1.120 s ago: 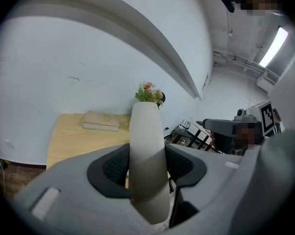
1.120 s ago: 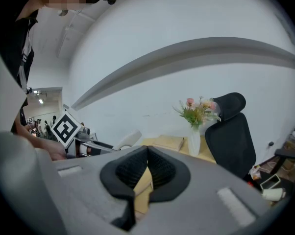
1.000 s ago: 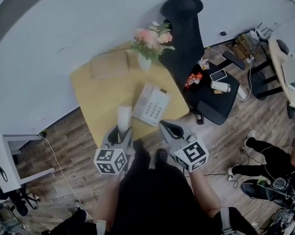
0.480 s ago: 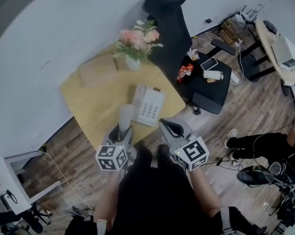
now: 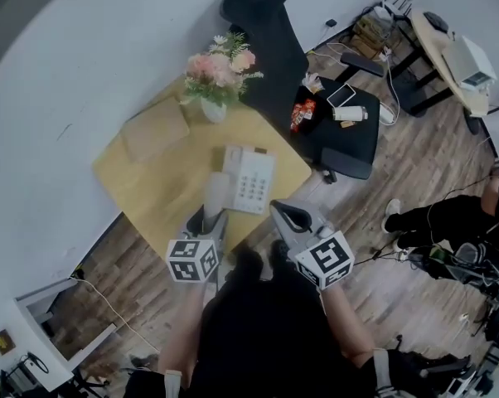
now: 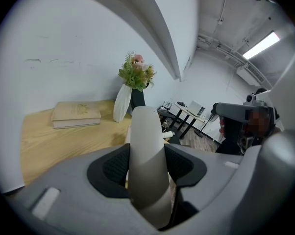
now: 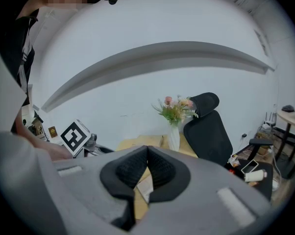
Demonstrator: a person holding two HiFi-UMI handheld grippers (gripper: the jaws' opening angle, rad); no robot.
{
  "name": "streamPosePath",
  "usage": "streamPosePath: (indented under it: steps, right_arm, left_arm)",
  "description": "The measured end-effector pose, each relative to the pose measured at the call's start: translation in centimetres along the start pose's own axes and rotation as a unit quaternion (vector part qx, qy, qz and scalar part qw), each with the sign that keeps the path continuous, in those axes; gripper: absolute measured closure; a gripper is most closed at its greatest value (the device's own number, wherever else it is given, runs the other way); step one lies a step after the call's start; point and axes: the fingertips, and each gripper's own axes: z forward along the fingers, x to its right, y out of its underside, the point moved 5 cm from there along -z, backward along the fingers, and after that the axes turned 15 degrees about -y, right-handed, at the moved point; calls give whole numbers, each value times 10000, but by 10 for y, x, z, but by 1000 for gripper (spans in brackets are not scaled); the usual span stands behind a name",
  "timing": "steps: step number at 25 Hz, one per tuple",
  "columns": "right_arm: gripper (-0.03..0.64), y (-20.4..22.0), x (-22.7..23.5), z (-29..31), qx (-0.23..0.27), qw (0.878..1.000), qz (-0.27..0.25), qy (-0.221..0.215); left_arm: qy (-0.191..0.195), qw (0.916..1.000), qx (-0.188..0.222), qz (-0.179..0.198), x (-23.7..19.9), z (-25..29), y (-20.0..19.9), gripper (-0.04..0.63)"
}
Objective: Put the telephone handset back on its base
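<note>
Bright even light, strong fisheye distortion

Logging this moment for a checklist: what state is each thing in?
handset: off its base, held upright
telephone base: on the table, cradle empty
left gripper: shut on the handset
right gripper: shut, empty
vase: upright, holding flowers
book: closed, lying flat

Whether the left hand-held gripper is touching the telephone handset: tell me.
Touching. The left gripper view shows the left hand-held gripper with its black pads pressed against both sides of the white telephone handset, with no gap.
</note>
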Motion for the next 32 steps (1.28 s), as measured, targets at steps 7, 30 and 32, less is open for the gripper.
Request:
streamPosePath:
  steps: [7, 30, 32]
  right_arm:
    - [615, 3, -7, 12, -94, 9999, 102, 101]
    - [615, -17, 34, 19, -3, 9999, 75, 115]
    - [615, -17, 39, 19, 3, 9999, 79, 138]
  left_arm:
    - [132, 9997, -163, 123, -9, 13, 1, 376]
    - [94, 9981, -579, 197, -1, 73, -6, 376]
    - [95, 9977, -635, 218, 1, 81, -6, 376]
